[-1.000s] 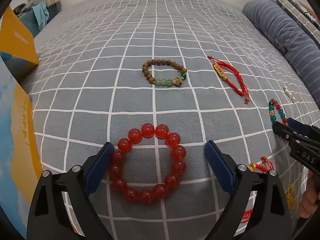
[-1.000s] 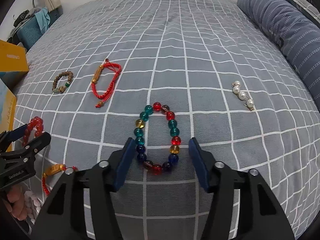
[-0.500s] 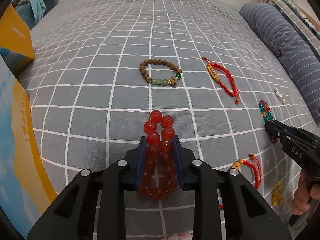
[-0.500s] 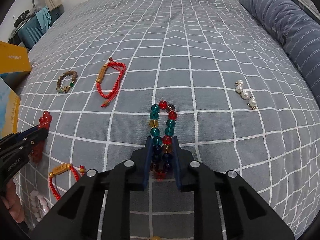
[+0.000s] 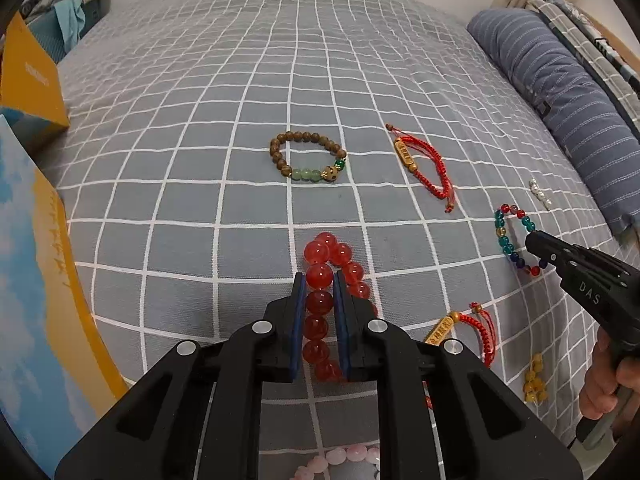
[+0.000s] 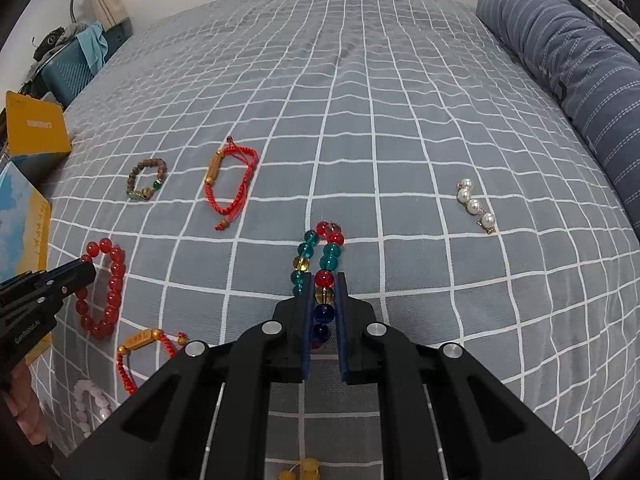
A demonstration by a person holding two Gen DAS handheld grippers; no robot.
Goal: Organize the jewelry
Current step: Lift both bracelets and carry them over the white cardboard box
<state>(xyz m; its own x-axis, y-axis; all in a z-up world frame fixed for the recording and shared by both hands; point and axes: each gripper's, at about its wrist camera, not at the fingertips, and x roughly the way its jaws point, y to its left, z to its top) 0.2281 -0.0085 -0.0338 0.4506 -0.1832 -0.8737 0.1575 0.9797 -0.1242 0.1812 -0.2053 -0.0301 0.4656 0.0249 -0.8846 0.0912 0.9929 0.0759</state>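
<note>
Left gripper (image 5: 320,280): jaws closing, pads pressing one strand of the red bead bracelet (image 5: 320,304) on the checked bedspread (image 5: 240,80). Right gripper (image 6: 323,280): clenched on the multicoloured bead bracelet (image 6: 324,276), seemingly one strand.

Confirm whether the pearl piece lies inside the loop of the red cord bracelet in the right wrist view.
No: the pearl piece lies alone on the bedspread, far to the right of the red cord bracelet.
</note>
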